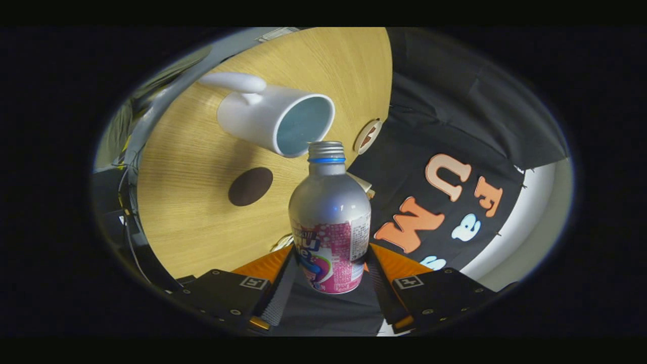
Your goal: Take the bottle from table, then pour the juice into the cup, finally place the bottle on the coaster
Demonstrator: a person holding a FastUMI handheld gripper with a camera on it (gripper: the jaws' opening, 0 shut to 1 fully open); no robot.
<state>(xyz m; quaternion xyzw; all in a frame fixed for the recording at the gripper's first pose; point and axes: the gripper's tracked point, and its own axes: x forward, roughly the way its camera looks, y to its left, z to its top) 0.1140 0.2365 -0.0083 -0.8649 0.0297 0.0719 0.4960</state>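
A silver bottle point(329, 212) with a pink label sits between my fingers, and my gripper point(329, 263) is shut on the bottle's lower body. The bottle is lifted off the table and tipped over. Its threaded neck point(326, 151) has no cap and lies right at the rim of the white cup point(275, 119), whose pale blue inside faces me. The cup's handle point(233, 81) points away from the bottle. A dark brown round coaster point(250, 186) lies on the wooden table point(202, 222), beside the bottle and nearer to me than the cup.
A small round white and brown thing point(368, 136) sits at the table's edge beyond the bottle. The black booth cloth point(455, 126) hangs past that edge. Cables point(126, 202) run along the table's other side.
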